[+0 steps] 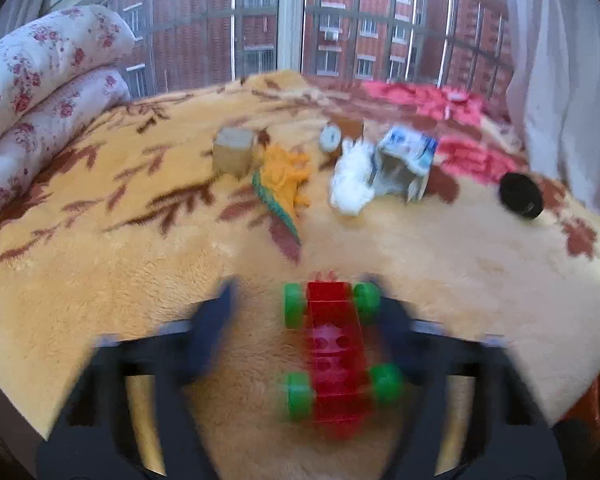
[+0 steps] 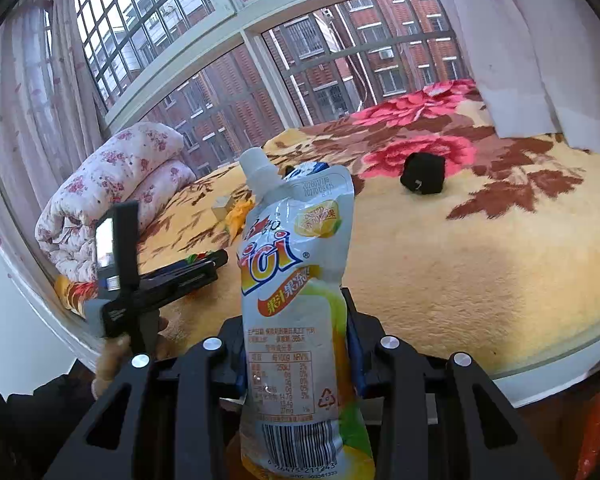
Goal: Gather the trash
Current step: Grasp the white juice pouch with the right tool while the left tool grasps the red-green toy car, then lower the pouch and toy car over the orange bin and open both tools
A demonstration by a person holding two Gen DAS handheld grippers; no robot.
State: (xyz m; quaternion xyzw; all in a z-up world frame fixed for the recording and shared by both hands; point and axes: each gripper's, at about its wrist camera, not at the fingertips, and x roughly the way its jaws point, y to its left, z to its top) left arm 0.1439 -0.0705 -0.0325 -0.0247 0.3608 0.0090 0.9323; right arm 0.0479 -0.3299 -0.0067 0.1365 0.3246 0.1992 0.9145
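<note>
Angled down over the bed (image 1: 100,280), the left gripper (image 1: 302,294) stands with its fingers (image 1: 216,316) spread either side of a red toy car (image 1: 336,344) with green wheels. The blurred 3 o'clock finger looks to be against a wheel, while the 9 o'clock finger is clear of the car. At 12 o'clock from the car lie a crumpled tissue (image 1: 350,180) and, touching it, a crushed carton (image 1: 404,164) whose open mouth faces the camera; what is inside it cannot be told. A toy dinosaur (image 1: 284,180) and a wooden block (image 1: 234,152) lie at 11 o'clock, a black object (image 1: 520,196) at 2 o'clock. The right gripper (image 2: 296,320) tilts down with its fingers (image 2: 356,360) pinching an upright drink pouch (image 2: 296,280), spout at 12 o'clock.
</note>
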